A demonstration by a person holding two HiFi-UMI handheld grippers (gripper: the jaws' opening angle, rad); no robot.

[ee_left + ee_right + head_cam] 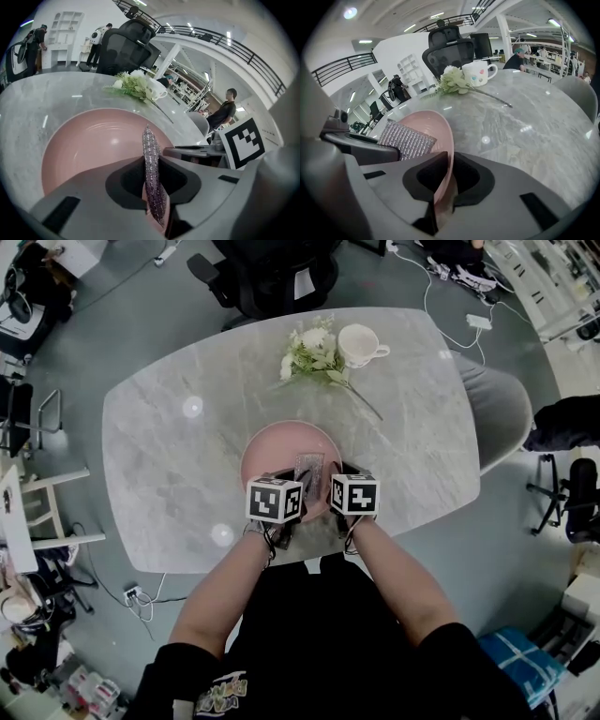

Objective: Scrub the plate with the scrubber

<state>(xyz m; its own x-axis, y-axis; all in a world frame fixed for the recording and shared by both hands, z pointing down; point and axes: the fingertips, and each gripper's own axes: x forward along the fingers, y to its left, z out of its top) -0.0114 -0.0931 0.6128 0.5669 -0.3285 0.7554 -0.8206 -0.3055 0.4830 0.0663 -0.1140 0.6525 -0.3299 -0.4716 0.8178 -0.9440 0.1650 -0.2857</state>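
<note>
Head view: a pink plate (272,448) is seen on the grey marble desk (159,456), close to the desk's near edge. The left tool (152,180) is clenched on a glittery silver-purple scrubber (149,150). The scrubber is gripped edge-on between the jaws, and its free end is held over the plate's inner face. Whether the scrubber touches that face cannot be told. In the right gripper view the scrubber is seen flat-on over the plate's left half. The right tool (445,180) is clenched on the plate itself, its jaws closed over the rim at the plate's near right side. The two marker cubes are seen side by side at the plate's near edge. Beyond the plate, well apart from it, a sprig of white flowers (309,352) lies on the desk. A white mug (359,343) stands just beside the blossoms. A black office chair (272,277) stands past the desk, on the far side from the plate.
</note>
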